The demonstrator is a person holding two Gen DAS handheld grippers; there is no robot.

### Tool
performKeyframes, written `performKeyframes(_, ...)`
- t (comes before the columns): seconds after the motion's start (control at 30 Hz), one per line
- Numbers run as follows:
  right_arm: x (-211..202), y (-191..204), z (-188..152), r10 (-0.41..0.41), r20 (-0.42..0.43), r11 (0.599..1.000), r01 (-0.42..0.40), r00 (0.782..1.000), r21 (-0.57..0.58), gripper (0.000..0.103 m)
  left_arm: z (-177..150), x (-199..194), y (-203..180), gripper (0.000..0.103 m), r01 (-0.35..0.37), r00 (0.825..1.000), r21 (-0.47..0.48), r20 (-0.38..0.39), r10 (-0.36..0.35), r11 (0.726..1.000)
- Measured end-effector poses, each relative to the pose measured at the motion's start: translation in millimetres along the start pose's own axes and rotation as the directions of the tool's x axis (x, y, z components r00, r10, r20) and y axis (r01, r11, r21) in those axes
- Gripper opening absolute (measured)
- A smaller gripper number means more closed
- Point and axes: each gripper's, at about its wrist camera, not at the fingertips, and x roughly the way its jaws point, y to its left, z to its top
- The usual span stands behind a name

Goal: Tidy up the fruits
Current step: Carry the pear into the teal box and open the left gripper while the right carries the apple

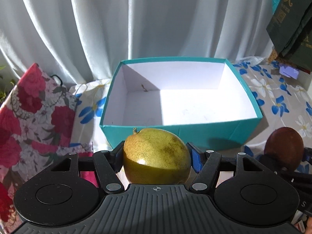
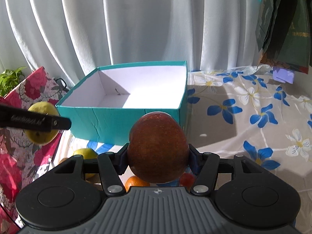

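Note:
My left gripper (image 1: 157, 156) is shut on a yellow-green pear (image 1: 156, 156) and holds it just in front of the near wall of an open teal box (image 1: 175, 134) with a white inside. My right gripper (image 2: 157, 156) is shut on a dark red apple (image 2: 158, 148), held in front of the same teal box (image 2: 120, 124). The apple also shows at the right edge of the left wrist view (image 1: 283, 149). The pear in the left gripper shows at the left of the right wrist view (image 2: 42, 122). The box holds no fruit, only a small stem.
A floral red gift bag (image 1: 29, 120) stands left of the box. Below the right gripper lie a yellow fruit (image 2: 85, 154), an orange (image 2: 134, 182) and a small red fruit (image 2: 187, 179). The table has a blue-flowered cloth (image 2: 253, 117). Dark green bags (image 1: 292, 23) hang at the right. White curtains stand behind.

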Motion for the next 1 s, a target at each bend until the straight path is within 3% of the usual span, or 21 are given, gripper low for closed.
performKeyframes(0.2, -1.3, -3.6, 9.1, -0.020, 0.039, 1.000, 0.019, 0.999, 0.013, 0.059, 33.1, 17.0, -4.4, 0.070, -0.026, 0.998, 0.003, 0.052, 0.026, 1.000)
performKeyframes(0.47, -1.8, -10.6, 18.3, -0.044, 0.071, 0.998, 0.042, 0.997, 0.037, 0.059, 63.7, 69.4, -8.4, 0.070, -0.057, 0.997, -0.003, 0.051, 0.057, 0.998)
performKeyframes(0.73, -2.2, -21.2, 23.2, -0.086, 0.086, 0.995, 0.081, 0.993, 0.067, 0.059, 71.3, 137.3, -10.2, 0.070, -0.076, 0.993, 0.006, -0.092, 0.076, 0.997)
performKeyframes(0.83, -1.2, -26.7, 23.8, -0.100, 0.083, 0.992, 0.093, 0.992, 0.080, 0.059, 68.3, 160.3, -11.7, 0.070, -0.080, 0.982, 0.013, -0.174, 0.081, 0.997)
performKeyframes(1.0, 0.6, -30.8, 25.0, -0.114, 0.079, 0.990, 0.106, 0.990, 0.096, 0.059, 65.7, 180.4, -5.4, 0.070, -0.032, 0.960, -0.029, -0.279, 0.023, 0.999)
